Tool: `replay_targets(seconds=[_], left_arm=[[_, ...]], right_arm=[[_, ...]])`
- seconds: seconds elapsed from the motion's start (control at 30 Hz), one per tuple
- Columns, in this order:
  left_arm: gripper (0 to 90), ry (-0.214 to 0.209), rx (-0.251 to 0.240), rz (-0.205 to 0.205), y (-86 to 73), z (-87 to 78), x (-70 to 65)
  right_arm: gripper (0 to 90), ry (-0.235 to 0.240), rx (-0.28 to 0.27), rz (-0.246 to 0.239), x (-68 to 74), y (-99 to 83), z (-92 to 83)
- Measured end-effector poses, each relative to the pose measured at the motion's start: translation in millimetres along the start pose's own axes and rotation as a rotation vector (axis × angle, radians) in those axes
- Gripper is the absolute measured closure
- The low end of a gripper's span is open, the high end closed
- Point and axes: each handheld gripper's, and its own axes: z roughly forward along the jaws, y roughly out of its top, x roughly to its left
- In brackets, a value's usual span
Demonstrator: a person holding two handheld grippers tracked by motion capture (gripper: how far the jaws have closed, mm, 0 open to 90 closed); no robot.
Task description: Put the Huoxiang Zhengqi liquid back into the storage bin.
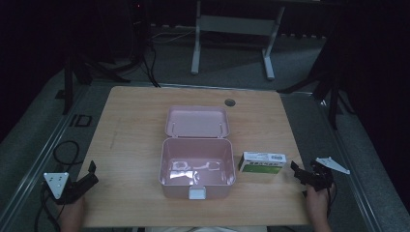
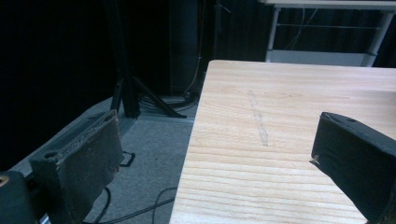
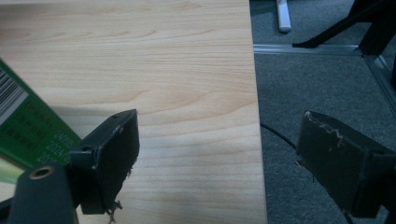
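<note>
A pink plastic box (image 1: 197,169) stands open in the middle of the wooden table (image 1: 130,125), its lid (image 1: 197,121) laid back behind it. Something small and pale lies on its floor. A white and green carton (image 1: 261,163) rests just right of the box, and its green corner (image 3: 28,130) reaches into the right gripper view. My left gripper (image 1: 90,174) hovers open at the table's front left edge, its jaws (image 2: 212,154) wide apart and empty. My right gripper (image 1: 299,172) is open at the front right edge, close to the carton, jaws (image 3: 217,151) straddling the table's edge.
A grommet hole (image 1: 229,102) sits at the table's back edge. Grey floor, cables (image 1: 65,152) and dark stand legs (image 1: 72,72) surround the table. A white desk frame (image 1: 232,34) stands behind.
</note>
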Motion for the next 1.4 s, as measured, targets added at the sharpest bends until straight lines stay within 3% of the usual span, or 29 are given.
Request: replay_targets(seconds=[0.23, 0.37, 0.4, 0.6, 0.83, 1.13, 1.2, 1.4], left_arm=[[2.1, -0.003, 0.001, -0.006, 0.2, 0.5, 0.7], [2.1, -0.006, 0.011, 0.008, 0.3, 1.1, -0.3], [2.1, -0.005, 0.011, 0.010, 0.3, 1.3, -0.6], [2.1, -0.010, 0.015, 0.005, 0.5, 2.0, -0.2], [2.1, -0.013, 0.019, 0.008, 0.7, 2.5, -0.1], [2.1, -0.025, 0.022, 0.000, 0.7, 2.4, 1.0], [2.1, -0.026, 0.022, 0.000, 0.7, 2.3, 1.1], [2.1, -0.031, 0.021, 0.000, 0.7, 2.3, 1.2]], right_arm=[[13.2, 0.032, 0.044, 0.000, -0.2, 0.7, 2.5], [13.1, 0.049, 0.062, -0.036, 3.1, 0.8, 3.7], [13.1, 0.078, 0.074, -0.053, 3.8, 1.1, 4.5], [12.5, 0.155, 0.184, -0.111, 4.9, 2.9, 8.1], [10.6, 0.272, 0.231, -0.179, 8.7, 4.3, 3.2], [10.8, 0.303, 0.292, -0.260, 8.2, 11.3, -4.8], [10.8, 0.323, 0.332, -0.305, 10.9, 14.0, -7.3], [11.3, 0.363, 0.403, -0.362, 17.2, 15.4, -7.1]])
